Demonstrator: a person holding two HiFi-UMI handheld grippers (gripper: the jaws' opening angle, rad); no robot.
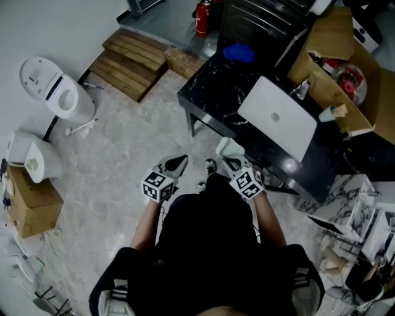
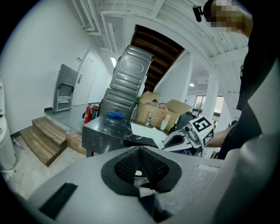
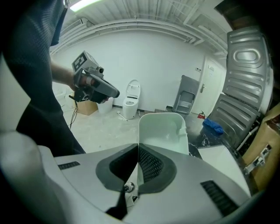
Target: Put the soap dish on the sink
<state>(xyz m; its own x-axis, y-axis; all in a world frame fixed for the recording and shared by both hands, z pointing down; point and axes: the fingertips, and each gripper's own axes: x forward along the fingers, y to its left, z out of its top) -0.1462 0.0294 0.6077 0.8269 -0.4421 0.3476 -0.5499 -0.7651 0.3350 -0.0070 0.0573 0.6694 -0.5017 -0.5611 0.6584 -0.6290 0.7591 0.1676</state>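
A pale green soap dish (image 3: pixel 164 131) stands on edge between the jaws of my right gripper (image 3: pixel 138 151), which is shut on its rim. In the head view the soap dish (image 1: pixel 229 148) sticks out ahead of the right gripper (image 1: pixel 233 162), just short of the black marble table (image 1: pixel 207 86). The white rectangular sink (image 1: pixel 278 123) lies on that table, beyond and to the right of the dish. My left gripper (image 1: pixel 181 162) is held beside it over the floor, jaws shut with nothing in them (image 2: pixel 140 149).
A blue cloth (image 1: pixel 239 52) lies on the table's far end. Open cardboard boxes (image 1: pixel 345 68) crowd the right. Wooden steps (image 1: pixel 133 62) and a fire extinguisher (image 1: pixel 202 17) stand at the back. A toilet (image 1: pixel 55 92) stands at the left on the marble floor.
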